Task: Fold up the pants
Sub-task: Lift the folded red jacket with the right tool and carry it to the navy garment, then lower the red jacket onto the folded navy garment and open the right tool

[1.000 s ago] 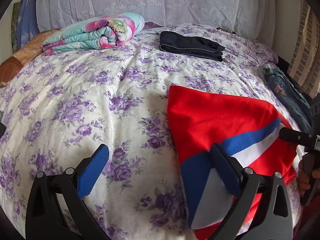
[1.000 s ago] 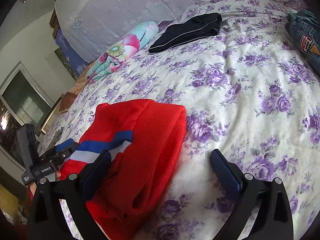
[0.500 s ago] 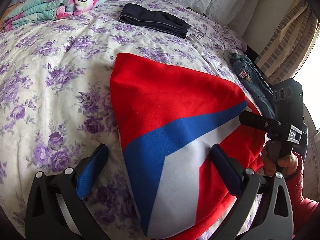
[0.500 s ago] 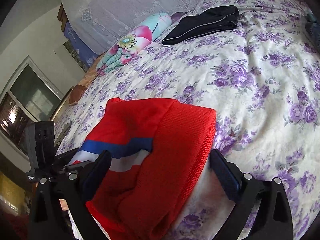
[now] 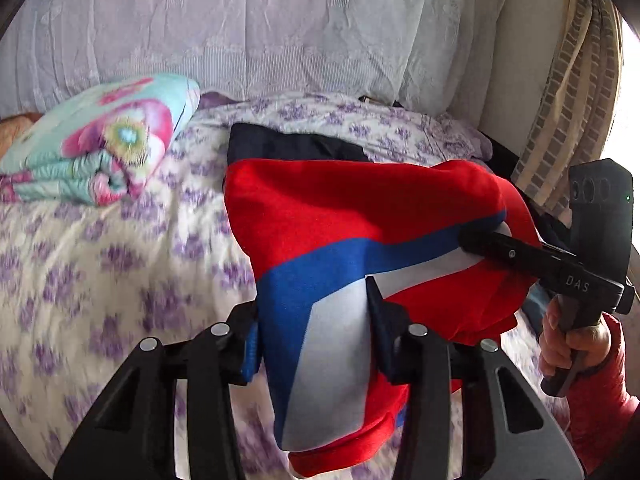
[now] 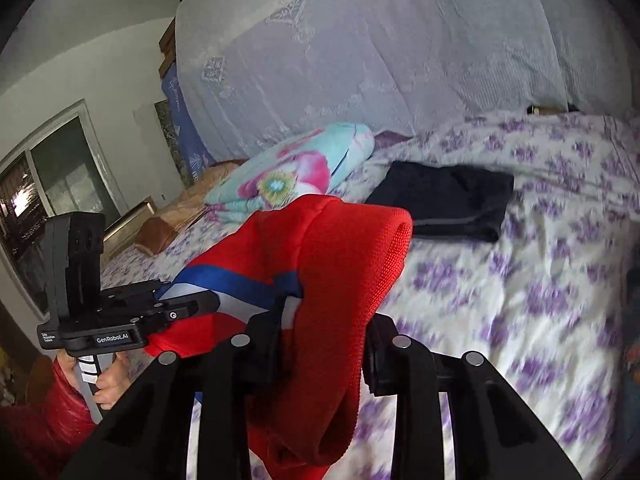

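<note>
**A:** Purple flowers all over that bedspread (image 5: 100,264), it filled most of both views. White lacy cover (image 5: 248,28) over the pillows at the head end. On the bed sat a folded floral blanket (image 5: 104,152) off to the left in the left wrist view, and a folded pair of dark pants (image 6: 444,200) lay further back, near the blanket but not touching it.

**B:** And the red pants?

**A:** The red pants (image 5: 340,216) with the blue and white stripe were bunched up and held off the bed between both claws. In the left wrist view they covered part of the dark pair behind them.

**B:** So both claws actually had hold of them?

**A:** Yep. The left gripper (image 5: 312,340) had just been closing, and its blue pads were clamped on the stripe end, cloth pinched between them. The right gripper (image 6: 320,344) had just been closing too, squeezed on the thick red ribbed end, which draped down between its fingers.

**B:** Could you see the person?

**A:** Only a hand (image 5: 576,344) in a red sleeve (image 5: 600,396) on the right claw's handle, and the other hand (image 6: 108,384) on the left one's handle. Edges of the bed looked blurry.
</note>
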A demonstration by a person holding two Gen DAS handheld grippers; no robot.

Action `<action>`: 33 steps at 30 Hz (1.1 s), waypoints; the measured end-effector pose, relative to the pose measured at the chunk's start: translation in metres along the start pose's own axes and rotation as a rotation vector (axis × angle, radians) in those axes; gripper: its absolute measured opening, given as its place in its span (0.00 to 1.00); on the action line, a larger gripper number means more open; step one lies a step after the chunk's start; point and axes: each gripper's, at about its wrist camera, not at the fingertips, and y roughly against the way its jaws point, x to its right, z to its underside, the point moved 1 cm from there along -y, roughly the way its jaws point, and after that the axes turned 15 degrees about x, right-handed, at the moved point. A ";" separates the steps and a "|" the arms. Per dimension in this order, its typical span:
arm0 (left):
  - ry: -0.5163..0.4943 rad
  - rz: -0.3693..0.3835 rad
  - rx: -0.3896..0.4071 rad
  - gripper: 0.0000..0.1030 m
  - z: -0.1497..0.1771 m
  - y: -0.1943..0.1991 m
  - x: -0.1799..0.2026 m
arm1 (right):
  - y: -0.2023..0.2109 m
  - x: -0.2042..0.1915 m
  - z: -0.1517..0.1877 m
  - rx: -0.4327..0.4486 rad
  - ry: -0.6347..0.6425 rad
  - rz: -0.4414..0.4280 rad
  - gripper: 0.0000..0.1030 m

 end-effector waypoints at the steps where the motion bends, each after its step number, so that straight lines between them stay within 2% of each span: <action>1: -0.023 -0.008 0.008 0.42 -0.017 -0.017 -0.002 | -0.013 0.008 -0.016 0.015 0.004 0.016 0.31; 6: -0.070 -0.052 0.049 0.42 -0.095 -0.111 -0.017 | -0.095 0.059 -0.085 0.078 0.027 0.105 0.31; 8: -0.072 -0.070 0.051 0.42 -0.117 -0.154 -0.024 | -0.132 0.085 -0.103 0.094 0.008 0.143 0.31; 10: -0.057 -0.088 0.042 0.42 -0.126 -0.194 -0.033 | -0.168 0.111 -0.107 0.092 -0.024 0.180 0.31; 12: -0.040 -0.107 0.008 0.46 -0.121 -0.236 -0.046 | -0.203 0.144 -0.094 0.065 -0.064 0.238 0.34; 14: -0.026 -0.167 -0.042 0.54 -0.098 -0.277 -0.062 | -0.235 0.179 -0.065 0.023 -0.082 0.378 0.58; 15: -0.029 -0.231 -0.065 0.56 -0.081 -0.293 -0.070 | -0.245 0.193 -0.048 0.009 -0.069 0.472 0.58; 16: -0.026 -0.285 -0.088 0.61 -0.062 -0.306 -0.080 | -0.247 0.204 -0.030 0.039 -0.074 0.483 0.68; 17: 0.017 -0.276 -0.054 0.72 -0.047 -0.305 -0.088 | -0.236 0.210 -0.017 0.125 -0.115 0.440 0.76; 18: 0.078 -0.261 0.000 0.81 -0.037 -0.295 -0.097 | -0.230 0.214 -0.017 0.127 -0.168 0.438 0.81; 19: 0.124 -0.248 0.005 0.82 -0.035 -0.288 -0.103 | -0.226 0.212 -0.027 0.108 -0.162 0.421 0.79; 20: 0.143 -0.238 -0.006 0.80 -0.042 -0.281 -0.104 | -0.215 0.202 -0.038 0.161 -0.107 0.428 0.79; 22: 0.144 -0.267 0.105 0.77 -0.062 -0.255 -0.104 | -0.186 0.169 -0.055 0.340 0.034 0.516 0.81; 23: 0.145 -0.293 0.157 0.79 -0.068 -0.242 -0.101 | -0.183 0.154 -0.061 0.361 0.090 0.507 0.81; 24: 0.136 -0.287 0.175 0.85 -0.073 -0.237 -0.097 | -0.187 0.143 -0.065 0.346 0.139 0.493 0.81; 26: 0.080 -0.288 0.139 0.86 -0.073 -0.246 -0.088 | -0.203 0.131 -0.062 0.311 0.212 0.512 0.81; 27: 0.040 -0.321 0.120 0.86 -0.069 -0.255 -0.086 | -0.213 0.129 -0.054 0.293 0.252 0.536 0.81; 28: -0.004 -0.368 0.083 0.86 -0.062 -0.267 -0.085 | -0.226 0.132 -0.045 0.229 0.300 0.583 0.82; 29: -0.045 -0.401 0.017 0.90 -0.055 -0.284 -0.085 | -0.246 0.143 -0.032 0.115 0.339 0.628 0.83; 30: -0.064 -0.399 -0.031 0.93 -0.047 -0.296 -0.088 | -0.259 0.158 -0.019 0.017 0.333 0.631 0.83; 32: -0.040 -0.407 -0.004 0.96 -0.046 -0.294 -0.091 | -0.250 0.167 -0.020 0.045 0.244 0.592 0.82; 33: -0.053 -0.408 0.000 0.95 -0.052 -0.289 -0.088 | -0.238 0.162 -0.028 0.103 0.235 0.588 0.82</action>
